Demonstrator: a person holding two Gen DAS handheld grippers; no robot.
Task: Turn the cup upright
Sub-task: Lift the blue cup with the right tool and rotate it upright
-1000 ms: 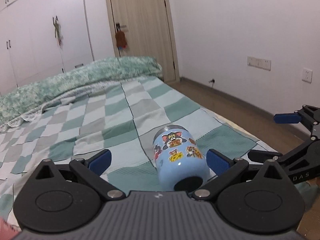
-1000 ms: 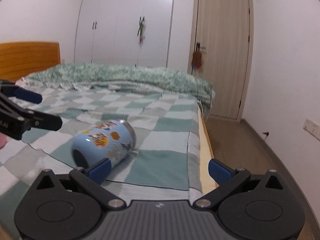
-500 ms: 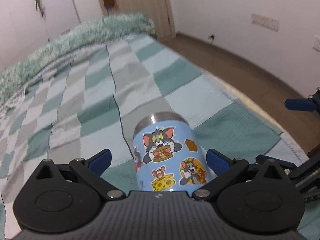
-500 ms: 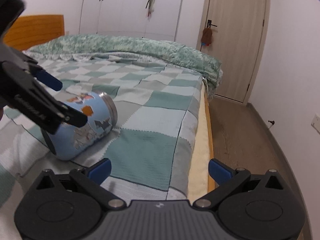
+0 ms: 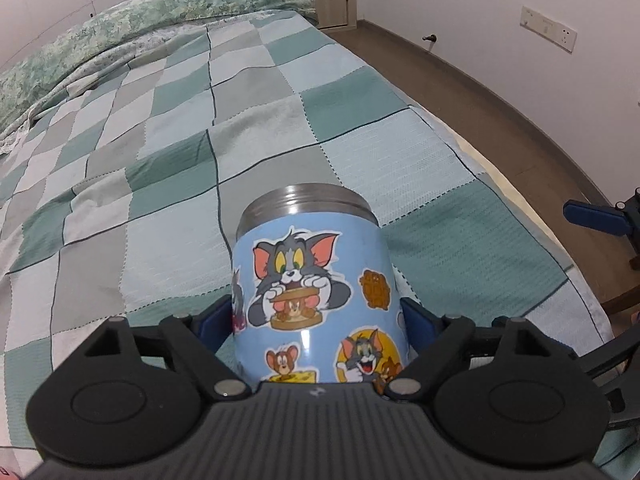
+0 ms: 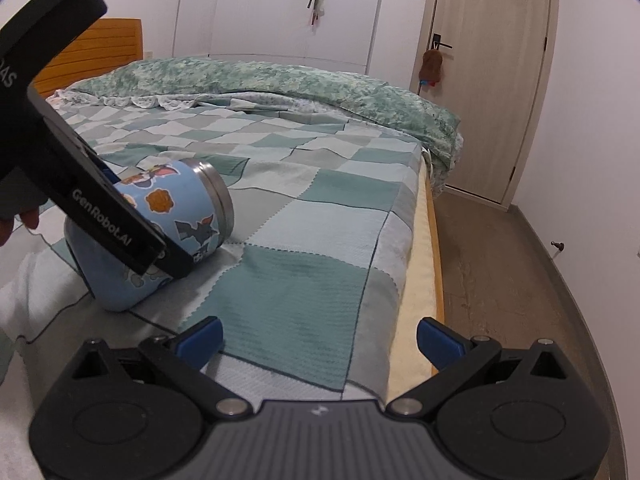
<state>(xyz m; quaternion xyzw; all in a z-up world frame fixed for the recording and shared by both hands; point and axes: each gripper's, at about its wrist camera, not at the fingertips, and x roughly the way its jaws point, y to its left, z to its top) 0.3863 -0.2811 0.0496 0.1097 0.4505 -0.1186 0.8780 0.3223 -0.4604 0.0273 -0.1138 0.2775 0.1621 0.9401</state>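
Cup [image 5: 316,292]: light-blue metal cup with cartoon stickers and a bare steel rim; lies on its side on the checked blanket [image 5: 168,184], near the bed's edge, rim pointing away from the left gripper and raised a little above the base.
Left gripper [image 5: 318,320]: jaws drawn in against both flanks of the cup, low on the body toward its base; blue pads [image 5: 416,326] press the sticker-covered wall. Holding the cup, by the look of it.
Right gripper [image 6: 320,338]: jaws spread wide, nothing between them; hovers over the blanket beside the cup, apart from it.
Task stage: judged as grip just taken, tilt to upright not yet done.
Risk, slip: glossy, rounded wall and a hold near one end; the cup may rotate or slide out between the pads as it is swung up.
Risk, landing: soft, rumpled blanket gives an uneven seat; a cup released off-level may topple back.
Risk, edge: the wooden bed rail [image 6: 434,264] and floor [image 6: 520,280] are near; a dropped cup could roll off.
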